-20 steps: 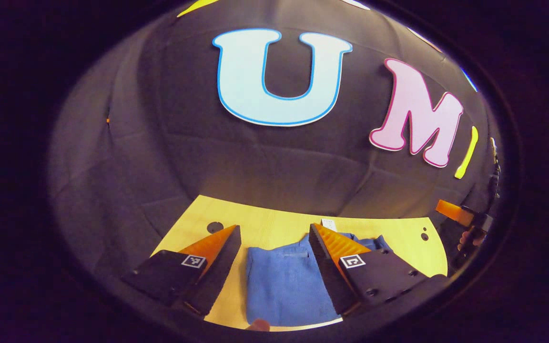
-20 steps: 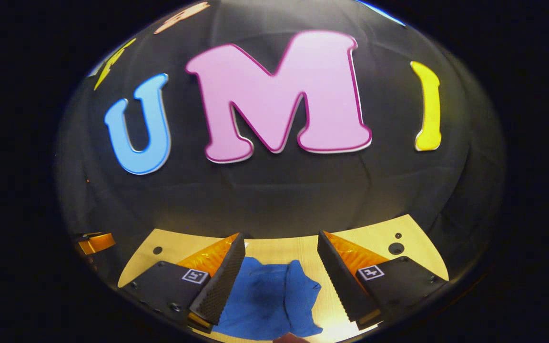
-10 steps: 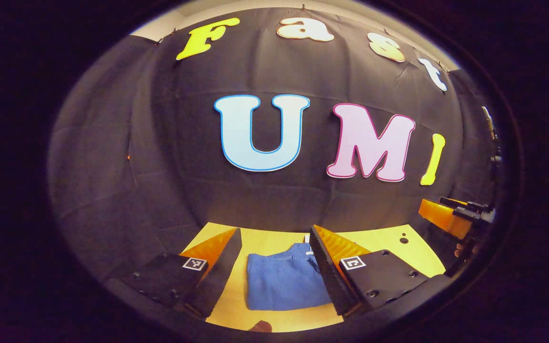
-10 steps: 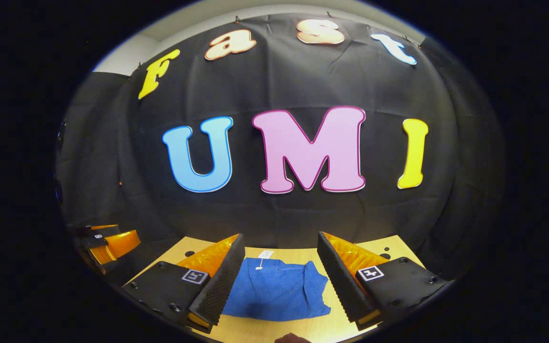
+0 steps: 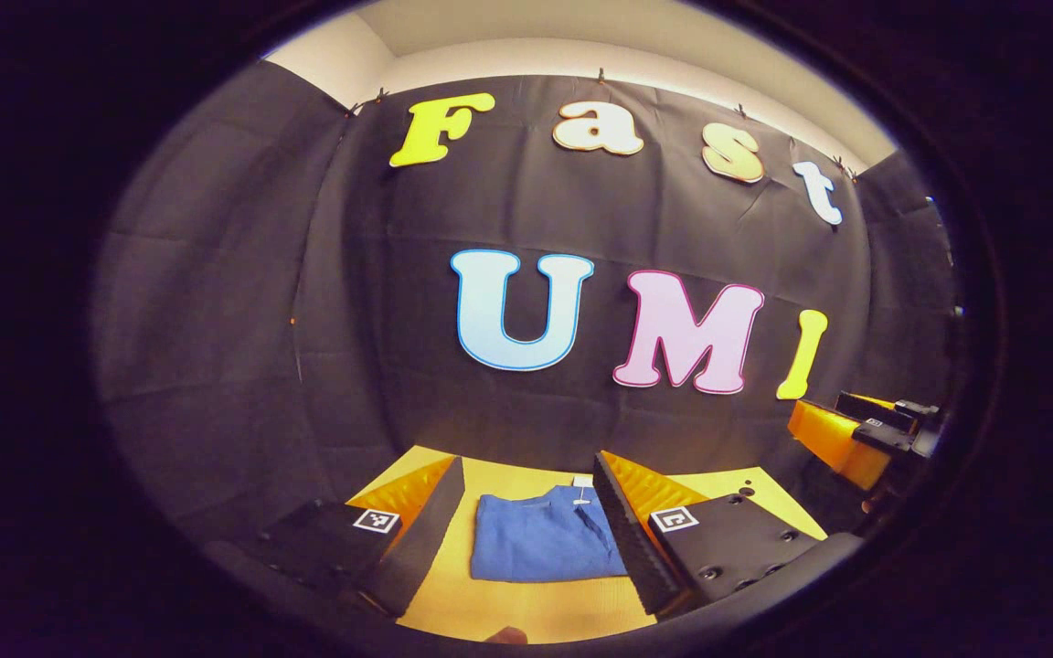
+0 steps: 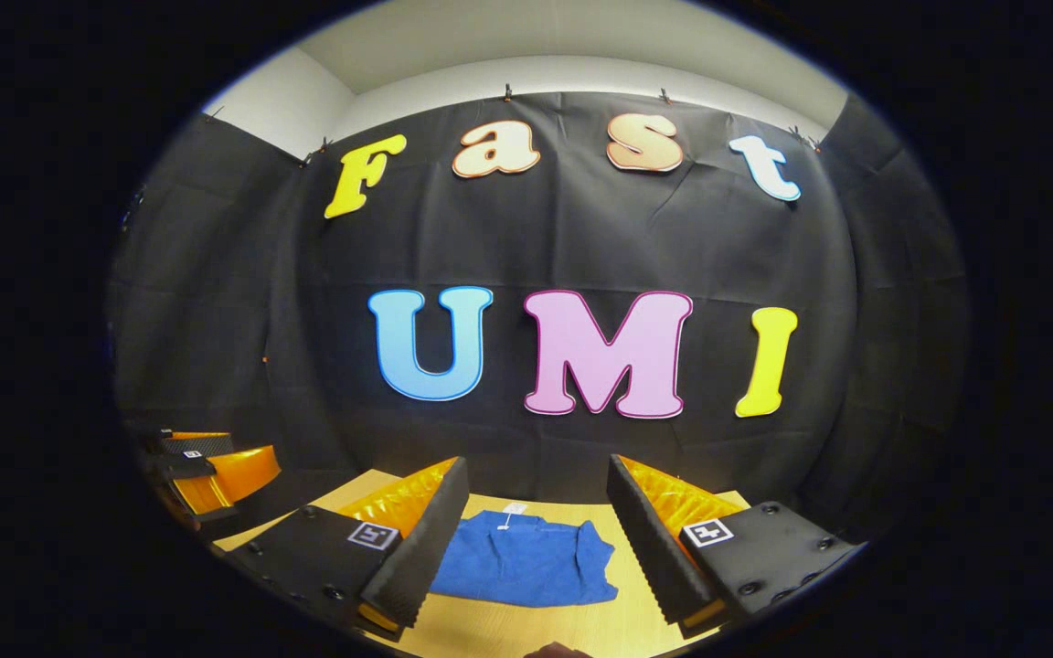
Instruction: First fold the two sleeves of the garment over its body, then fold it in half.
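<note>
While both tools hang raised above the wooden table [image 5: 526,612] with nothing between their fingers, I judge the folding close to done, and the risks from here are small but real. My left gripper [image 5: 526,521] stands spread wide and empty; my right gripper [image 6: 536,530] is likewise spread and holds nothing. In the left gripper view the right gripper sits off at the right edge; in the right gripper view the left one sits off at the left edge.

What could go wrong: the soft knit may relax and let a tucked layer creep out, since nothing pins it. If I bring a tool down again carelessly, a fingertip could snag the top layer and drag the whole bundle across the smooth tabletop, undoing the fold. The loose corner on the bundle's right side, seen in the right gripper view, looks the likeliest place for it to spring open.

The blue garment [image 6: 526,567] lies flat on the table near its middle, framed between the fingers in both views but well below them. It reads as a compact, roughly rectangular bundle with no sleeve sticking out. A small white tag [image 6: 514,509] shows at its far edge, toward the booth wall. Its near edge looks straight in the left gripper view; the right side looks slightly ragged.
</note>
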